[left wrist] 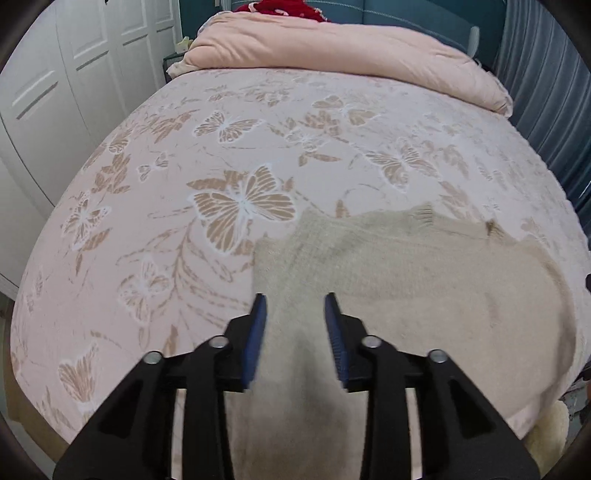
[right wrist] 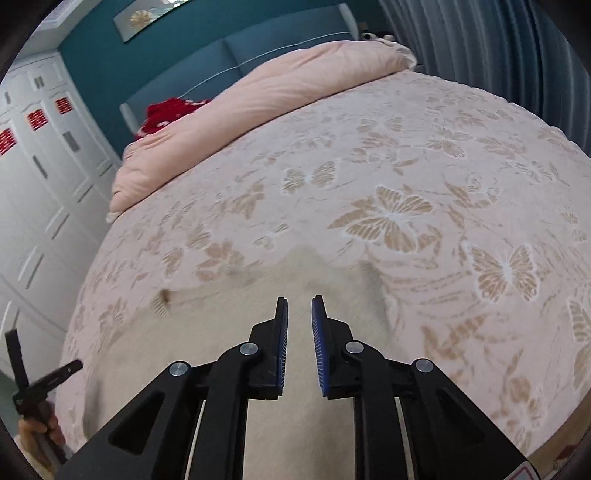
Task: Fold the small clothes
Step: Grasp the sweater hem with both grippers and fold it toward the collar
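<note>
A cream knitted sweater [left wrist: 424, 280] lies on the butterfly-patterned bed cover [left wrist: 184, 166], near the bed's front edge. A ribbed cuff [left wrist: 423, 216] sticks up at its far side, and a small brown tag [left wrist: 493, 227] shows further right. My left gripper [left wrist: 295, 306] hangs over the sweater's left part, jaws apart; knit shows between the blue pads, and I cannot tell if it touches them. In the right wrist view, the same sweater [right wrist: 229, 332] lies under my right gripper [right wrist: 299, 306], whose jaws stand a narrow gap apart with nothing pinched.
A folded pink quilt [left wrist: 332, 44] lies across the head of the bed, with a red item [left wrist: 288, 7] behind it. White wardrobe doors [left wrist: 55, 92] stand to the left and blue curtains [left wrist: 546, 92] to the right. A hand [right wrist: 37, 432] holding a black tool shows at the lower left.
</note>
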Demonstrator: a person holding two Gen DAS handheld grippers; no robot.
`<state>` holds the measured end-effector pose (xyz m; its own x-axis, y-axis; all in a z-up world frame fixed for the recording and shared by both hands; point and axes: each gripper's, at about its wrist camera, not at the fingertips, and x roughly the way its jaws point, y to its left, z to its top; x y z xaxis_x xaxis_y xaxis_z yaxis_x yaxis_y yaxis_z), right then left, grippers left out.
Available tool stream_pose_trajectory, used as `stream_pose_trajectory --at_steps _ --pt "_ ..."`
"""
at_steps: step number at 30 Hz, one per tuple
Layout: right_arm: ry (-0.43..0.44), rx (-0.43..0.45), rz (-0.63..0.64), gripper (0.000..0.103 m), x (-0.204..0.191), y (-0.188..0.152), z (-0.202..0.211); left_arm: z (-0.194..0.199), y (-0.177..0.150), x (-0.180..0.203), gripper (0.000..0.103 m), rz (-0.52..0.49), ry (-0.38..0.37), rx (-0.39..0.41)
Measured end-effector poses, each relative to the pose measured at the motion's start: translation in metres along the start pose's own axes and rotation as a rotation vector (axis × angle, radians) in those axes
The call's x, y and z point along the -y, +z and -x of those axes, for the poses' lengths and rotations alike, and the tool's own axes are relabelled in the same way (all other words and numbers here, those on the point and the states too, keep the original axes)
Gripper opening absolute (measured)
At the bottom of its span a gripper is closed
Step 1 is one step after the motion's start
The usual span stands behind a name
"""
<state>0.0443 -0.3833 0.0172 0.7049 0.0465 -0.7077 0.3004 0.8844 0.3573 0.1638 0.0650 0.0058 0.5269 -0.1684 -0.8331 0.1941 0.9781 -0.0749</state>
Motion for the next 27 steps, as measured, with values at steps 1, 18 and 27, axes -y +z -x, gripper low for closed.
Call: stream_pose_trajectory --at_steps 1,18,27 --pt "0.034 -0.020 0.034 0.016 -0.012 -0.014 0.004 0.010 -0.010 0.006 0.052 0.005 -0.021 0.019" --pt "-0.230 -0.020 0.109 0.064 0.003 -0.042 0.005 -0.001 -0.102 0.044 0.068 0.050 -0.097 -0.172" --pt "-0.181 -0.077 -0.036 0.006 0.058 -0.009 -0.040 -0.001 -0.104 0.047 0.068 0.048 -0.059 -0.185"
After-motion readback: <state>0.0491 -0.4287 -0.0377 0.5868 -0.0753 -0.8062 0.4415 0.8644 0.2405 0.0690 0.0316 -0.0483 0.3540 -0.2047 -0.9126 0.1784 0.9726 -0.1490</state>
